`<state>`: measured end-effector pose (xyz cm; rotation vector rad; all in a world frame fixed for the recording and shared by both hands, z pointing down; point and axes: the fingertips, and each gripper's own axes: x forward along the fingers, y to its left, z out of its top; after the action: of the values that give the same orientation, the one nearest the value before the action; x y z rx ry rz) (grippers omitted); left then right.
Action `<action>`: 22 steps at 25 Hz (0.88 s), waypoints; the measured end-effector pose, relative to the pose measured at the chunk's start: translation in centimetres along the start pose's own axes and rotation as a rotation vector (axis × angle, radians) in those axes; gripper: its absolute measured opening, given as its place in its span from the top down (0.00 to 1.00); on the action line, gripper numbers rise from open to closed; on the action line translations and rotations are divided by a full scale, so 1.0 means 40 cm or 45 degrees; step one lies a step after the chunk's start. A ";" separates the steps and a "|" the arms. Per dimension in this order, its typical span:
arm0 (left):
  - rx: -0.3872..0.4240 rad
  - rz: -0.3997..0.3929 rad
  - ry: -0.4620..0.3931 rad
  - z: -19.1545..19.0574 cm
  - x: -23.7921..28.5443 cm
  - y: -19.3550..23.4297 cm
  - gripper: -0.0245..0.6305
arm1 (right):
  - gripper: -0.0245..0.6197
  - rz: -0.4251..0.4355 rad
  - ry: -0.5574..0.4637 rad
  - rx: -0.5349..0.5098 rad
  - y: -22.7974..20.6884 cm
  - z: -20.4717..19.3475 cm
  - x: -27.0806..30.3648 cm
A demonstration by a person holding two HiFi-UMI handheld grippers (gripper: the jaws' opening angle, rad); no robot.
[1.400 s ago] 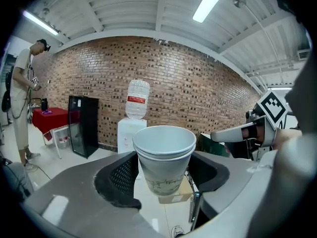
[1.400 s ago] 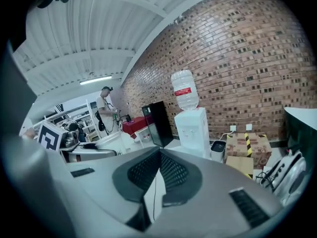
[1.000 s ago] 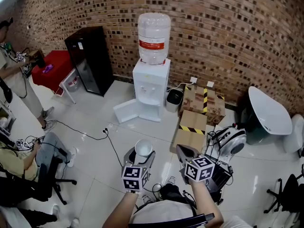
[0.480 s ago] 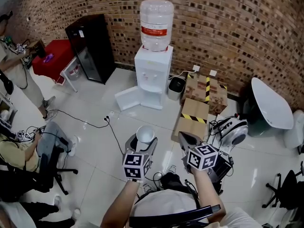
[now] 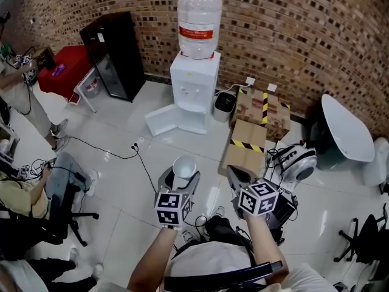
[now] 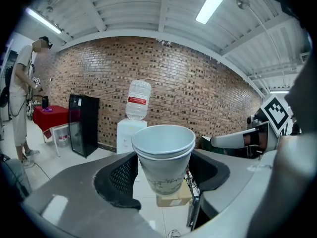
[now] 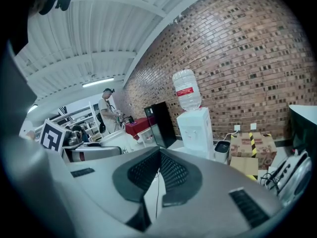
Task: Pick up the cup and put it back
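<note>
Clamped upright at mid-wall in the left gripper point(image 5: 182, 178): a white paper cup point(image 6: 163, 157) — seemingly 2 nested — up in the air over the floor point(image 5: 121, 181). Likely light, thin-walled, easily crushed; best squeezed gently below the rim. Right gripper point(image 7: 157, 177) pinched together, empty. Both tipped slightly downward — side by side.

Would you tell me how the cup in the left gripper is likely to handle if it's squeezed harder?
The cup looks like thin paper, so it would probably dent under a harder squeeze from the left gripper. Two rims show, suggesting nested cups, likely somewhat stiffer. It appears empty in the head view, so probably very light.
</note>
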<state>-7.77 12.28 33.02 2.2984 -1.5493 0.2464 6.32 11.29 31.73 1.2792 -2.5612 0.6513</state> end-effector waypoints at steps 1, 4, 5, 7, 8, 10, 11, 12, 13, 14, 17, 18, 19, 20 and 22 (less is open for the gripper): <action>0.002 -0.001 0.002 0.000 0.004 0.003 0.46 | 0.94 0.002 -0.001 0.003 0.000 0.000 0.005; 0.005 0.001 0.014 -0.007 0.011 0.009 0.46 | 0.94 0.009 -0.001 0.011 0.001 -0.003 0.022; 0.004 0.003 0.021 -0.011 0.012 0.012 0.46 | 0.94 0.010 0.002 0.013 0.002 -0.005 0.027; 0.005 0.008 0.031 -0.014 0.020 0.021 0.46 | 0.94 0.014 0.005 0.013 0.000 -0.003 0.042; 0.008 0.010 0.034 -0.013 0.028 0.026 0.46 | 0.94 0.016 0.006 0.011 -0.005 -0.001 0.051; 0.016 0.011 0.044 -0.014 0.050 0.031 0.46 | 0.94 0.021 0.015 0.007 -0.020 -0.002 0.071; 0.018 0.011 0.052 -0.017 0.062 0.032 0.46 | 0.94 0.025 0.023 0.007 -0.029 -0.006 0.080; 0.018 0.011 0.062 -0.023 0.075 0.034 0.46 | 0.94 0.029 0.032 0.010 -0.040 -0.011 0.089; 0.015 0.014 0.072 -0.029 0.089 0.035 0.46 | 0.94 0.033 0.042 0.014 -0.055 -0.017 0.098; 0.010 0.019 0.081 -0.034 0.105 0.036 0.46 | 0.94 0.037 0.051 0.018 -0.072 -0.021 0.107; -0.002 0.037 0.091 -0.042 0.167 0.046 0.46 | 0.94 0.048 0.076 0.019 -0.137 -0.026 0.145; -0.005 0.045 0.093 -0.045 0.191 0.054 0.46 | 0.94 0.052 0.084 0.018 -0.159 -0.029 0.160; -0.007 0.054 0.096 -0.048 0.215 0.064 0.46 | 0.94 0.057 0.091 0.019 -0.180 -0.031 0.177; -0.008 0.064 0.100 -0.052 0.240 0.076 0.46 | 0.94 0.062 0.097 0.022 -0.202 -0.033 0.194; -0.003 0.086 0.109 -0.060 0.292 0.102 0.46 | 0.94 0.070 0.105 0.028 -0.244 -0.032 0.231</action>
<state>-6.89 1.79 39.95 2.2059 -1.5848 0.3552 8.50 0.21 39.13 1.1666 -2.5368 0.7290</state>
